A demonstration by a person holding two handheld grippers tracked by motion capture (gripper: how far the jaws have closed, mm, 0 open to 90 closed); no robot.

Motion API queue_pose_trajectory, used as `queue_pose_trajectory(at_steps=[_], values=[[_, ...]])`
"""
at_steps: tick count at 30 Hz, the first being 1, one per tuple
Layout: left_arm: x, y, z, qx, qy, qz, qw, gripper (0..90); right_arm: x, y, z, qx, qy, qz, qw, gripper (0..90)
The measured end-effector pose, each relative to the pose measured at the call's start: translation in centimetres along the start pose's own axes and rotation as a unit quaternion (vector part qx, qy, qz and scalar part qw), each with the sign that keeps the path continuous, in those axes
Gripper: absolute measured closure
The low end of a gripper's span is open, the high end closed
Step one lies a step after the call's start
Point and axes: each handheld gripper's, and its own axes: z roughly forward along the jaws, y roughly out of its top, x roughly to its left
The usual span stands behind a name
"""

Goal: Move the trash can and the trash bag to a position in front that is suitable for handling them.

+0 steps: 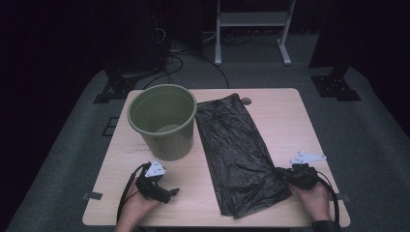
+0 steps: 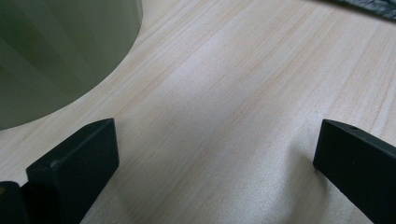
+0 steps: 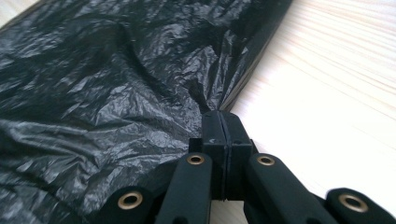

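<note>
High view: black bag [image 1: 233, 154] lies flat on worktop [image 1: 285, 111], just right of green bin [image 1: 163, 121] | right tongs [image 1: 279, 172] clamped on bag's near right edge, pinching a fold | left tongs [image 1: 172, 192] gaping, empty, just in front of bin

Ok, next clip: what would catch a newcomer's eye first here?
The big crinkled black bin bag lying flat down the middle of the wooden table, with the right claw pinched shut on its near right edge. Next, the empty green bin standing upright just left of the bag, and the left claw resting open on bare wood in front of it.
</note>
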Motion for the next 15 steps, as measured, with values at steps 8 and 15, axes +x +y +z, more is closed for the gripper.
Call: queue_pose_trajectory(at_steps=[8, 15], values=[[0.0, 0.0, 0.0, 0.0, 0.0, 0.0, 1.0, 0.0, -1.6, -0.8, -1.5, -0.001, -0.024, 0.014, 0.9996, 90.0], [0.0, 0.0, 0.0, 0.0, 0.0, 0.0, 1.0, 0.0, -3.0, -1.9, -3.1, 0.001, -0.05, 0.028, 0.9984, 90.0]])
